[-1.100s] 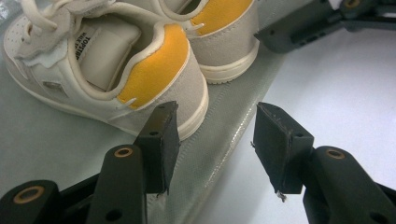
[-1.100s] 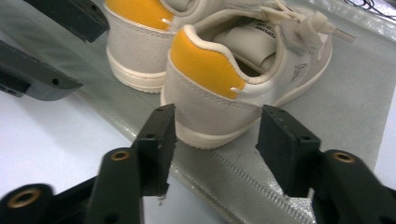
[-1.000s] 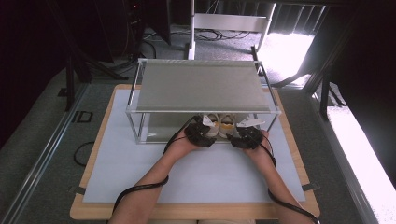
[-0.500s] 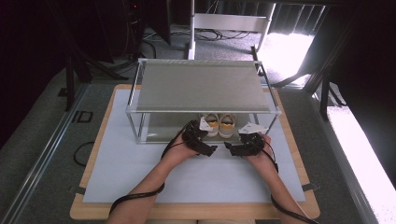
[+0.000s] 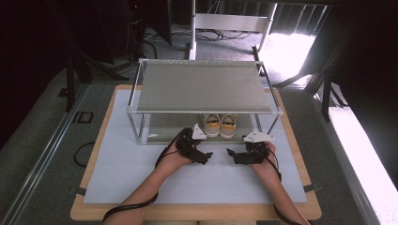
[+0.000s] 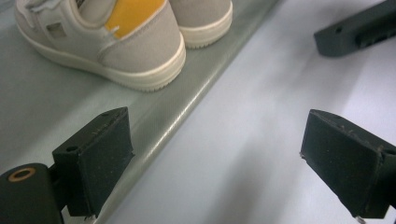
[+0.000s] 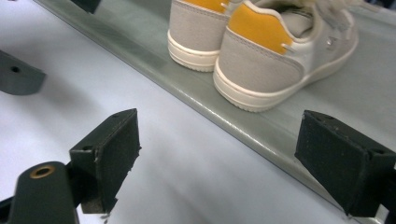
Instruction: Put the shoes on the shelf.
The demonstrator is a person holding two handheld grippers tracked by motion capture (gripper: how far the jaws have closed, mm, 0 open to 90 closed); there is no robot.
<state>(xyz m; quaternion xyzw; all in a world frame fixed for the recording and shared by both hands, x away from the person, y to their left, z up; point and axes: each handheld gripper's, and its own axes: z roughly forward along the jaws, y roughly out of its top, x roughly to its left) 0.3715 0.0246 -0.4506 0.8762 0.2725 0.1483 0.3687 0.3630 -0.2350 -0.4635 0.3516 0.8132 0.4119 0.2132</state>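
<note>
A pair of small beige shoes (image 5: 219, 125) with yellow heel patches stands on the lower shelf (image 6: 46, 107) of a metal rack (image 5: 202, 86), heels toward me. In front of that shelf, over the pale mat, my left gripper (image 5: 206, 157) is open. Its jaws have just been opening and nothing is between them (image 6: 215, 158). Beside it my right gripper (image 5: 233, 155) is also open, its jaws just opened wider around bare mat (image 7: 219, 158). In the right gripper view the shoes (image 7: 266, 51) sit a short way beyond the jaws.
The rack's grey top shelf covers most of the lower one. Its thin posts (image 5: 134, 125) stand at the front corners. The pale mat (image 5: 122, 173) lies on a wooden board (image 5: 94, 213). Cables trail from both grippers along the forearms.
Both grippers have drawn back from the shoes toward the person, and their jaws stand wider apart. The shoes stay on the lower shelf.
</note>
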